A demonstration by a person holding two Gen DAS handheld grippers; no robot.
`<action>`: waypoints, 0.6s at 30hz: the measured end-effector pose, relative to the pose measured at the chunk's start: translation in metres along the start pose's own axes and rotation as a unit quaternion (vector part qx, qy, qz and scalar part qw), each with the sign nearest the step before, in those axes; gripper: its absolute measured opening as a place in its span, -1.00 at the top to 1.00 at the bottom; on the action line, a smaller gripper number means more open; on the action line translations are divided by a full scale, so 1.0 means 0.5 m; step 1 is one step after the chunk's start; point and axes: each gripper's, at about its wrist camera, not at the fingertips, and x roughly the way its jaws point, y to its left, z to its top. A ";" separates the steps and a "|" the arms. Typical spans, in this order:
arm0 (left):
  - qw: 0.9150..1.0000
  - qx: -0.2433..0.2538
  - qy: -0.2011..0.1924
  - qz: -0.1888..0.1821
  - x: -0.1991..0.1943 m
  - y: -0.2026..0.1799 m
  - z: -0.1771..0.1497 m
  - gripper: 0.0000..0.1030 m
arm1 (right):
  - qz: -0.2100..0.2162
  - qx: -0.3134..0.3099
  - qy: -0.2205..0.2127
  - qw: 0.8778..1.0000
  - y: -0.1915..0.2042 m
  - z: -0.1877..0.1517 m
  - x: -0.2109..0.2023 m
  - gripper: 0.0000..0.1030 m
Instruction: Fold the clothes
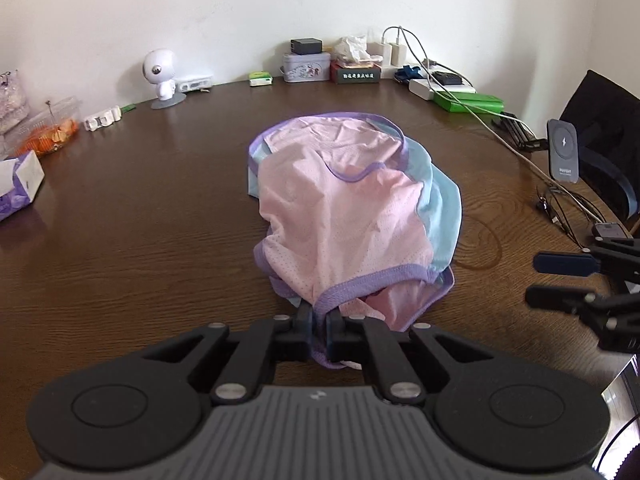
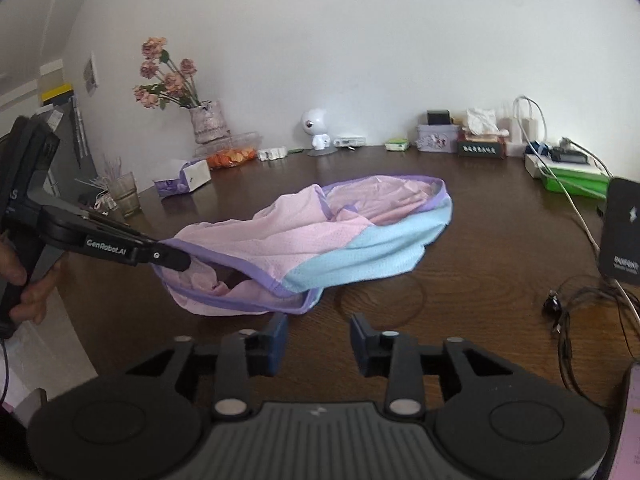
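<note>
A pink mesh garment (image 1: pixel 344 216) with purple trim and light blue side panels lies crumpled on the dark wooden table (image 1: pixel 140 208). My left gripper (image 1: pixel 319 320) is shut on the garment's near purple hem and lifts that edge slightly. In the right wrist view the garment (image 2: pixel 304 240) stretches from the left gripper (image 2: pixel 176 260) at the left towards the table's middle. My right gripper (image 2: pixel 318 340) is open and empty, just in front of the garment's near edge. It also shows at the right edge of the left wrist view (image 1: pixel 560 280).
Along the wall stand a white toy robot (image 1: pixel 160 74), a tin box (image 1: pixel 306 66), chargers with cables (image 1: pixel 440 80) and green boxes (image 1: pixel 472 102). A tissue box (image 1: pixel 20 184) sits left. A phone stand (image 2: pixel 620 232) and cables (image 2: pixel 580 304) lie right. A flower vase (image 2: pixel 208 120) stands far left.
</note>
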 end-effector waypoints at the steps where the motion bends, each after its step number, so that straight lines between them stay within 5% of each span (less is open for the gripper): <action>1: 1.000 0.000 -0.003 0.001 -0.005 -0.002 0.006 0.90 | 0.007 -0.018 -0.004 1.000 0.010 0.006 0.009 0.15; 10: 1.000 0.006 -0.001 0.010 -0.003 -0.013 0.036 0.90 | 0.012 -0.077 0.024 0.997 0.049 0.053 0.129 0.08; 11: 1.000 0.002 0.002 0.015 0.002 -0.007 0.035 0.90 | 0.011 -0.072 0.028 0.997 0.048 0.055 0.140 0.14; 14: 1.000 -0.006 0.007 0.023 0.011 0.006 0.032 0.90 | 0.012 -0.037 0.041 0.998 0.028 0.060 0.162 0.93; 18: 0.999 -0.007 0.005 0.032 0.014 0.015 0.029 0.89 | 0.005 0.003 0.024 1.000 -0.003 0.062 0.150 0.97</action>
